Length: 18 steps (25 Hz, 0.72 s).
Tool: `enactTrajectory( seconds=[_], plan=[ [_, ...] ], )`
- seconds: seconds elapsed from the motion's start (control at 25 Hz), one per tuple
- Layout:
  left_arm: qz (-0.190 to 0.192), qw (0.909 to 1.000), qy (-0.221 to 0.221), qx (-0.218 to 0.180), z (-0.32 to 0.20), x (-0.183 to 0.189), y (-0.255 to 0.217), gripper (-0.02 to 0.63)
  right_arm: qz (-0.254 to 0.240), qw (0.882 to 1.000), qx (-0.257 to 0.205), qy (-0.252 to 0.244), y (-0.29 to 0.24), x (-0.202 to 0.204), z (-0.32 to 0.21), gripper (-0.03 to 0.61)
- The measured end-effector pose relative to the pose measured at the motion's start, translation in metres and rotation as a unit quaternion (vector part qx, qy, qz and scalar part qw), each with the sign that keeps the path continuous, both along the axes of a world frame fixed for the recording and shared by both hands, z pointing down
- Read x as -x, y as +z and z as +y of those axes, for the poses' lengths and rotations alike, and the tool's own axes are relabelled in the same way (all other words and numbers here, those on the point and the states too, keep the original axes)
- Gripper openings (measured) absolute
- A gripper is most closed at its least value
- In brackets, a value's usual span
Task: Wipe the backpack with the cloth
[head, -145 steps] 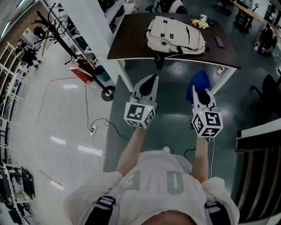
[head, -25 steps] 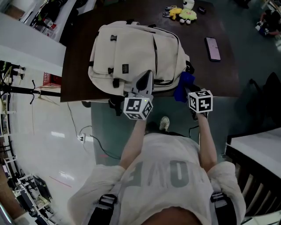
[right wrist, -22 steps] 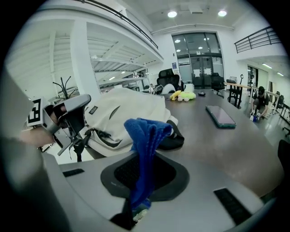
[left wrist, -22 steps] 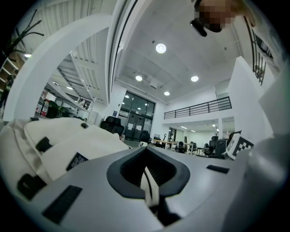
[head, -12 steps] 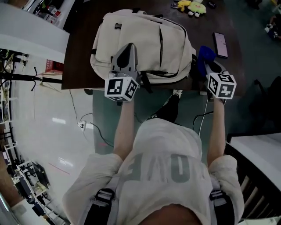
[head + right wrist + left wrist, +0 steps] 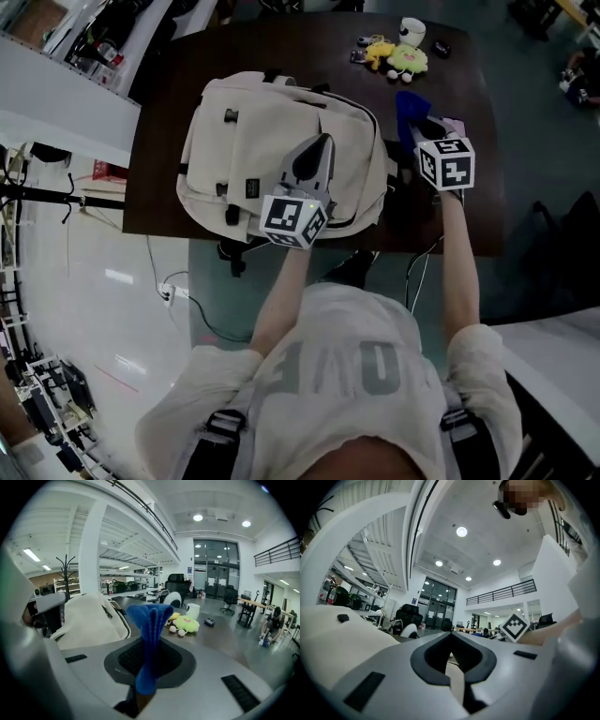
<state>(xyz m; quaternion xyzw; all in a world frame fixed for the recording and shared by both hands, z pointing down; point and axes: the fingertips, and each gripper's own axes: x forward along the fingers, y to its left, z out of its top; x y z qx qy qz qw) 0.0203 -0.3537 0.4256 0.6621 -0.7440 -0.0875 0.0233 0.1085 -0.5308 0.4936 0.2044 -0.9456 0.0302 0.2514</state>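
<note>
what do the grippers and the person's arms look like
Left gripper and right gripper are pale grey wedges with dark jaw linings, each carrying a white cube of black square markers. The person wears a pale short-sleeved T-shirt and dark shoulder straps.

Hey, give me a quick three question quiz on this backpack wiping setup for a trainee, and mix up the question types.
1. True or false: the blue cloth is clamped in the left gripper.
2. In the head view, the left gripper's tip is over: A) the cream backpack B) the plush toy C) bare floor.
3. Fill in: beside the plush toy on the dark table stands a white ____.
Key: 1 false, the right gripper holds it; 2 A; 3 mug.
</note>
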Motion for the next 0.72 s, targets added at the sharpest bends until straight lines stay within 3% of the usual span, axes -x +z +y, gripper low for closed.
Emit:
enactTrajectory(
  seconds=[0.2,0.36,0.52,0.72],
  plan=[
    [0.037,0.9989,-0.022,0.016,-0.026,0.013,0.021,0.005,0.053,0.997,0.005,-0.064,0.035,0.051,-0.027,0.043],
    [0.044,0.9983,-0.034,0.019,-0.03,0.022,0.027,0.005,0.093,0.986,0.01,-0.14,0.069,0.072,-0.014,0.043],
    [0.03,0.9989,-0.031,0.018,-0.032,0.024,0.03,0.005,0.117,0.97,0.0,-0.213,0.082,0.076,0.019,0.043],
    [-0.004,0.9999,-0.009,0.004,-0.03,0.016,0.031,0.005,0.125,0.966,-0.001,-0.226,0.09,0.056,0.048,0.043]
  ],
)
